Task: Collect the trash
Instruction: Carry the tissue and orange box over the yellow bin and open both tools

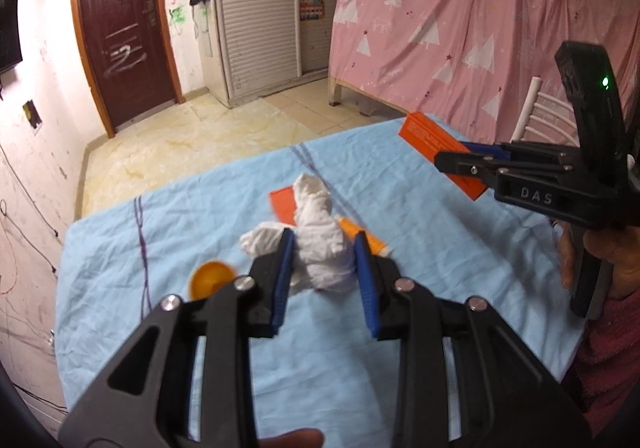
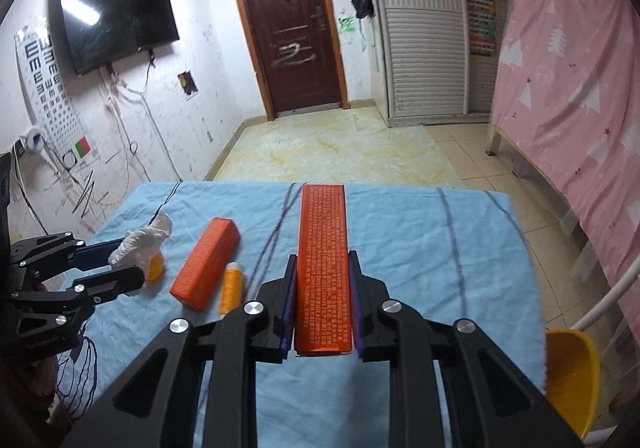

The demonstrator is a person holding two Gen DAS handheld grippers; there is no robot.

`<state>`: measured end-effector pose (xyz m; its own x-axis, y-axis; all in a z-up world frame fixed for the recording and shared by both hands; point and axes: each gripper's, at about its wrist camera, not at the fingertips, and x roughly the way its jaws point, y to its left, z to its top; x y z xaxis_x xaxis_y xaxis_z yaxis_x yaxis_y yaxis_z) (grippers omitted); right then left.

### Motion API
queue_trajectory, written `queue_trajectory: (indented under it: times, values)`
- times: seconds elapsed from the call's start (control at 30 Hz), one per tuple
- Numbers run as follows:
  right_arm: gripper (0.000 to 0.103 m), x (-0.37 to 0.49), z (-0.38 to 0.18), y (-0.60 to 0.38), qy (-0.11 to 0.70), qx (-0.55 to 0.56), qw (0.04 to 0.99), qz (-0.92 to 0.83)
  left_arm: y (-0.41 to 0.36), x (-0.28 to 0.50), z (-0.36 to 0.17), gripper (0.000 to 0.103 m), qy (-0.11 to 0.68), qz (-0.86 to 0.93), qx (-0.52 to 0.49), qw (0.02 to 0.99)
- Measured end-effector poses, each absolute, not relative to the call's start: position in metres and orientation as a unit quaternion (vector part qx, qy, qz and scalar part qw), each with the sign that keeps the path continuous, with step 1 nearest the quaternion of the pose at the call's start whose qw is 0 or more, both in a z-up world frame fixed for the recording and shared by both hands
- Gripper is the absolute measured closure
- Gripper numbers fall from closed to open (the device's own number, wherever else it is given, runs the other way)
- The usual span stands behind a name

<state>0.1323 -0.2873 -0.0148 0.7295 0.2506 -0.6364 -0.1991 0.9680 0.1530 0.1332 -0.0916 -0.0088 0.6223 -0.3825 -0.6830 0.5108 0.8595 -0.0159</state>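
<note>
Pale blue striped cloth (image 2: 400, 248) covers the table, w/ tiled floor and a dark brown door beyond. Left gripper (image 1: 324, 268) is clamped on the crumpled white tissue wad (image 1: 320, 248), pads pressing both sides; right gripper (image 2: 322, 308) is clamped on the long flat orange printed box (image 2: 323, 256), which sticks out fwd between its jaws. Both pieces look lifted off the cloth, so the step seems to be carrying them to the yellow plastic bin (image 2: 572, 380) (low at the table's right edge). To do it well: keep both grips firm, carry the box level so it can't pivot, bring each piece right over the bin before letting go. Only the right wrist view shows the bin, plus the second orange box (image 2: 206, 264) and small orange bottle (image 2: 232, 288) lying side by side on the cloth; only the left view shows the round orange cap (image 1: 212, 280) beside the tissue.
</note>
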Motion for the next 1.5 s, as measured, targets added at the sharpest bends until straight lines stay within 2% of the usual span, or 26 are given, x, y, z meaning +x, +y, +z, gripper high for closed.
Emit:
queue_trajectory:
  times: [0.7,1.13,1.5]
  values:
    - [0.087,0.05,-0.026,-0.491,0.288,0.16,0.944,0.003,-0.252,0.099,0.016,0.075,0.333,-0.336,0.144,0.869]
    - [0.087,0.042,-0.061,-0.547,0.304,0.21,0.929,-0.027,-0.366,0.088,0.007,0.075,0.354,-0.39,0.154,0.836]
    - [0.086,0.034,-0.077,-0.576,0.308,0.245,0.918,-0.052,-0.412,0.088,-0.011,0.073,0.377,-0.398,0.161,0.821]
